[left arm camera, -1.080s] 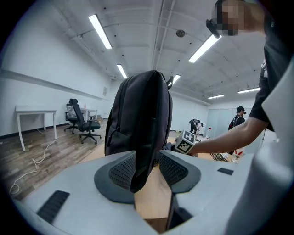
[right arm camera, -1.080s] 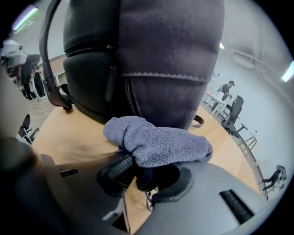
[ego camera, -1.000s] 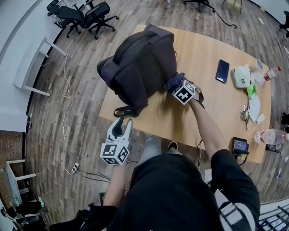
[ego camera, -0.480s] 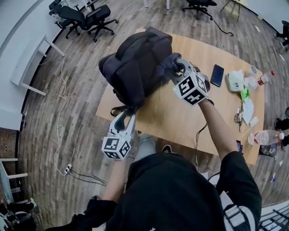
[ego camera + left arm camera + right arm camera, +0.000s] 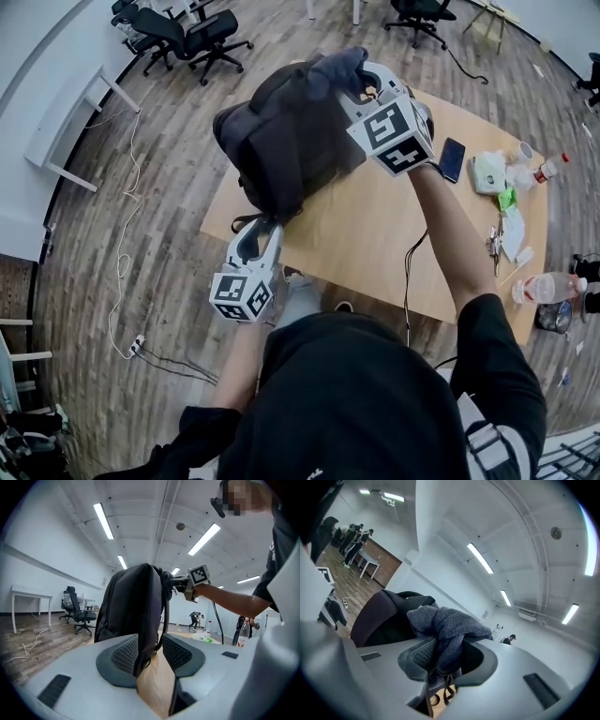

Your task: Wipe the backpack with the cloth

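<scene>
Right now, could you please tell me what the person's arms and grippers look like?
The left gripper and right gripper are light grey, with dark dimpled pads; each carries a white cube with black square markers. A black cable hangs by the right arm. The person wears a black short-sleeved top with white stripes.

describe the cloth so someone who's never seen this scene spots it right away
Find the light wooden table with the dark backpack standing upright on it. At the backpack's top, the right hand-held gripper is shut on the cloth: a bunched grey-blue knit rag, lighter and rougher in weave than the smooth dark backpack beside it.
</scene>
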Tool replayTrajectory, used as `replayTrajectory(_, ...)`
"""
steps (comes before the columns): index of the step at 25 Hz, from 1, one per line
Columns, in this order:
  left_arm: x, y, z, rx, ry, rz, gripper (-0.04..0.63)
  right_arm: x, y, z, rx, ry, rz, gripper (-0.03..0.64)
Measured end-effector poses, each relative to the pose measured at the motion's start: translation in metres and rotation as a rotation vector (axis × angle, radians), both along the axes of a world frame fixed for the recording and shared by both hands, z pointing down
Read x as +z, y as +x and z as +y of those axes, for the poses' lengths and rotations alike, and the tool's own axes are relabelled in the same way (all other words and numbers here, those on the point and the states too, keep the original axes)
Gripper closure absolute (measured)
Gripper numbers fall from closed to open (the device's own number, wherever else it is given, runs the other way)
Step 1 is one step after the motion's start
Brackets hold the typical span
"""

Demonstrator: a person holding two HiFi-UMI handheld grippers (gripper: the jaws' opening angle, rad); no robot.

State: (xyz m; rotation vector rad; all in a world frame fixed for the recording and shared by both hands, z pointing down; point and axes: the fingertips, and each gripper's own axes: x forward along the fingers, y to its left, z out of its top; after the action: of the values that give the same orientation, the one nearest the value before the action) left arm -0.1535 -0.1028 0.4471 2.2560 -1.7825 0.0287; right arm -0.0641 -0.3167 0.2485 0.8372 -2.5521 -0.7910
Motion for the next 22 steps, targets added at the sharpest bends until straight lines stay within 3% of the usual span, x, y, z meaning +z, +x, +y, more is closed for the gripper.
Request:
replayTrajectory(11,-0.001,0.009,-0.003,0.022,-0.007,0.018,0.422,0.04,0.013,0.0,-0.024,-0.224,-0.246,0.515)
replayTrajectory(22,0.012,0.014,-0.02,0.056,-0.047,0.023,0.423,0.141,0.021,0.005,0.026,-0.345,-0.327,0.515)
